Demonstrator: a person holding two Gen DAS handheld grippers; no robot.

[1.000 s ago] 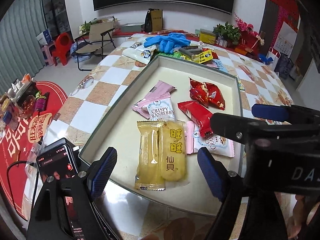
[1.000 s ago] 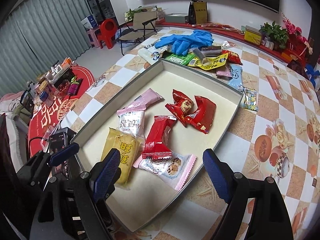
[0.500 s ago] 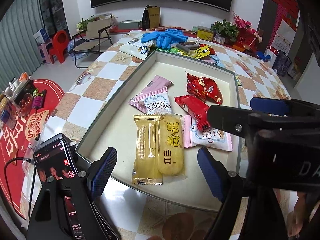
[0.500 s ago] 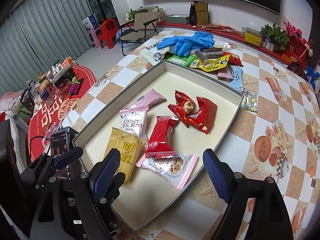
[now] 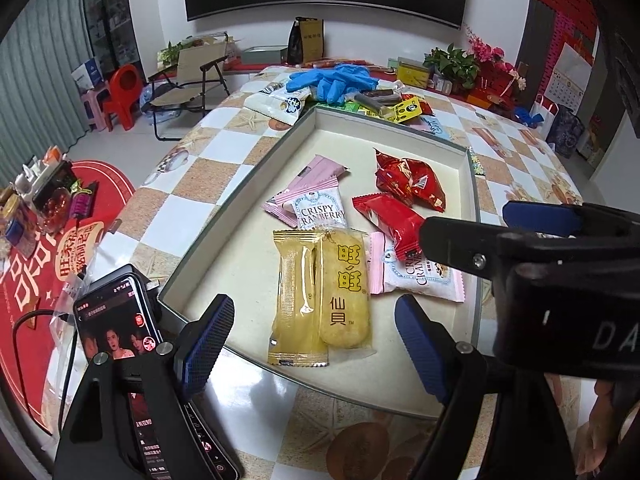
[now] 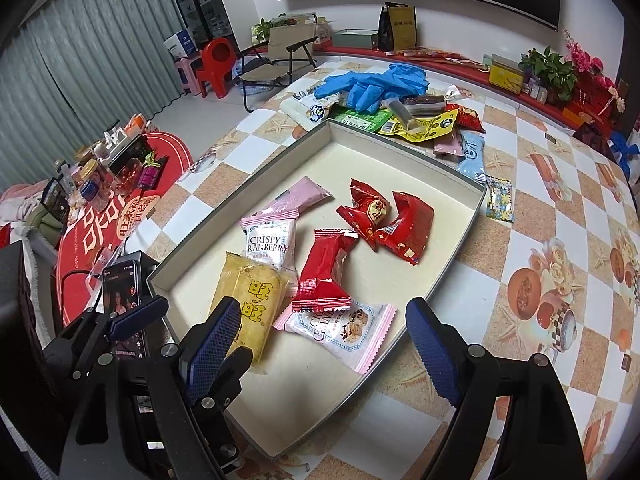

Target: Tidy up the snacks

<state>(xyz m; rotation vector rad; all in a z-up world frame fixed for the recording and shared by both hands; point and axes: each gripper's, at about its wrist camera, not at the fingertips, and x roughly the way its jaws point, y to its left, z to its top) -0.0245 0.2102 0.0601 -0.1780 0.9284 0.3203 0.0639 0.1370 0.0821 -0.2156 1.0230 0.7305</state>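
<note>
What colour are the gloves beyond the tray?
Blue gloves; the right wrist view shows them best.

In the tray (image 5: 240, 216), the rice cracker packet (image 5: 324, 300) lies at six o'clock, cranberry packet (image 5: 320, 212) behind it.
</note>
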